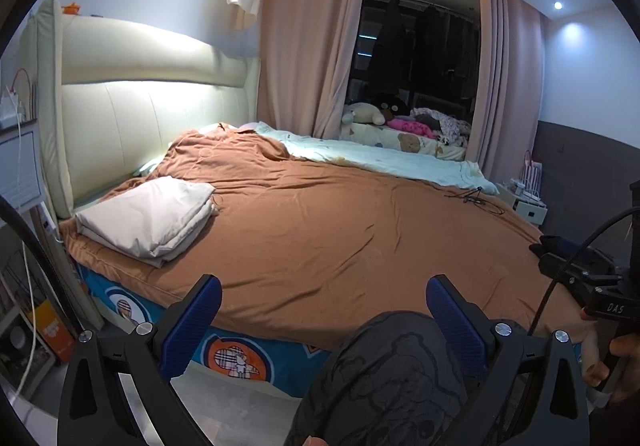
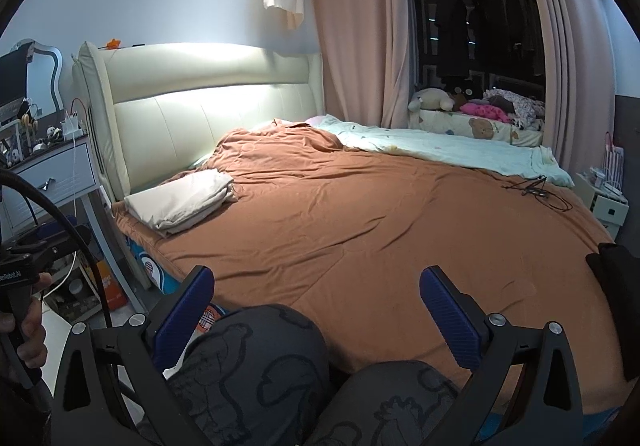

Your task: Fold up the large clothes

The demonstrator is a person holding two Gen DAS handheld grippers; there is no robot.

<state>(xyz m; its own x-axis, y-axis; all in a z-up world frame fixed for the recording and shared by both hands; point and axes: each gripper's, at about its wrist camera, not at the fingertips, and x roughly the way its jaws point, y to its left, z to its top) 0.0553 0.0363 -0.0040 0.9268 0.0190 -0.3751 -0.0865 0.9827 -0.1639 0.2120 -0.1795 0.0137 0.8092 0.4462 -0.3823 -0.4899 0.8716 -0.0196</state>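
A folded cream-white cloth [image 1: 150, 218] [image 2: 182, 202] lies on the brown bedspread [image 1: 320, 230] [image 2: 360, 230] near the headboard, at the bed's left side. My left gripper [image 1: 324, 306] is open, held low before the bed's near edge, with nothing between its blue fingers. My right gripper [image 2: 316, 298] is open too, over the near edge and the person's knees [image 2: 260, 366] in dark patterned trousers. A dark garment [image 2: 614, 278] [image 1: 560, 246] shows at the bed's right edge. Each view catches the other hand-held gripper at its side.
A cream headboard [image 1: 152, 102] stands at the far left, a bedside table [image 2: 52, 170] beside it. A pale blue blanket [image 1: 380, 158] lies along the far side, a black cable [image 1: 476, 200] near it. Pink curtains [image 1: 308, 46] frame a window seat with plush toys.
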